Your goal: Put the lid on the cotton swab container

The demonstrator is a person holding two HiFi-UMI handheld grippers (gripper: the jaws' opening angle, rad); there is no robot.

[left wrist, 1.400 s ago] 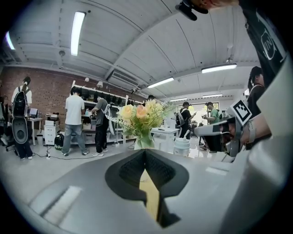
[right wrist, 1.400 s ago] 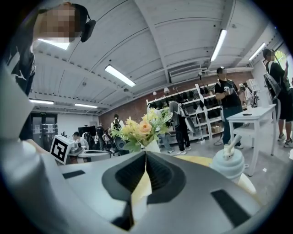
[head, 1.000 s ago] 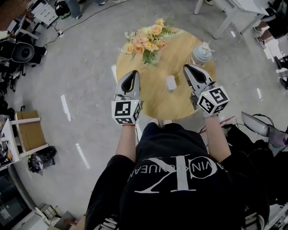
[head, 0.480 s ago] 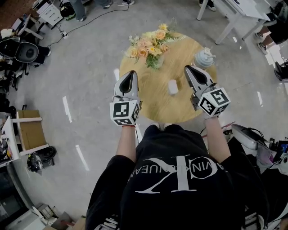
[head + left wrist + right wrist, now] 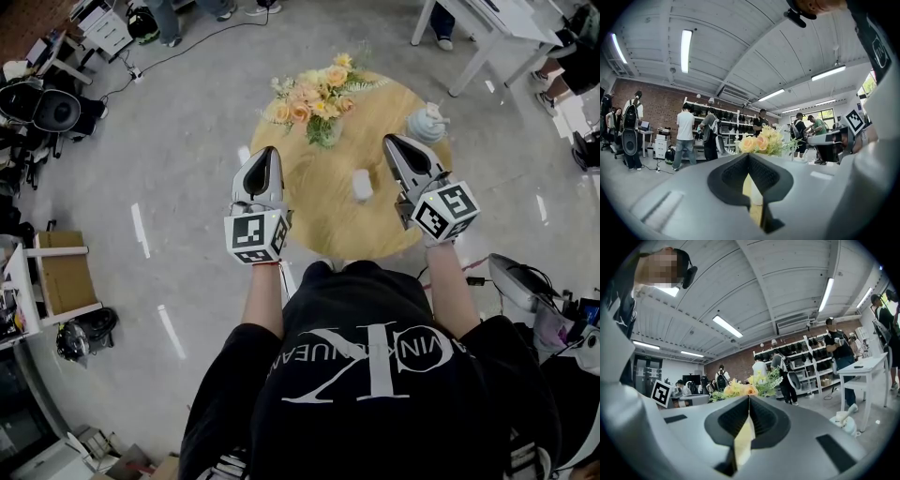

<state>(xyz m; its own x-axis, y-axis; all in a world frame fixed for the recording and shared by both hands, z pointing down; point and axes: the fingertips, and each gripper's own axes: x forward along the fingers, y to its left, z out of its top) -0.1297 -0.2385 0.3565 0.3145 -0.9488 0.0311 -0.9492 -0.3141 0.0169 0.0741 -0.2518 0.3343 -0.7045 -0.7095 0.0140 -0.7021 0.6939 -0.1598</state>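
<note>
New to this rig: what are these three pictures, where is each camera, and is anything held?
A person stands at a round wooden table, with a hand-held two-jaw gripper in each hand; there is no robot arm. The top-down picture is from a camera on the person's head. The other two are from cameras riding on the left gripper and right gripper, looking along their jaws. On the table: a flower bouquet, a small white container between the grippers, and a pale blue-white object at the far right. Both grippers' jaws are together with nothing between them, so nothing is held.
</note>
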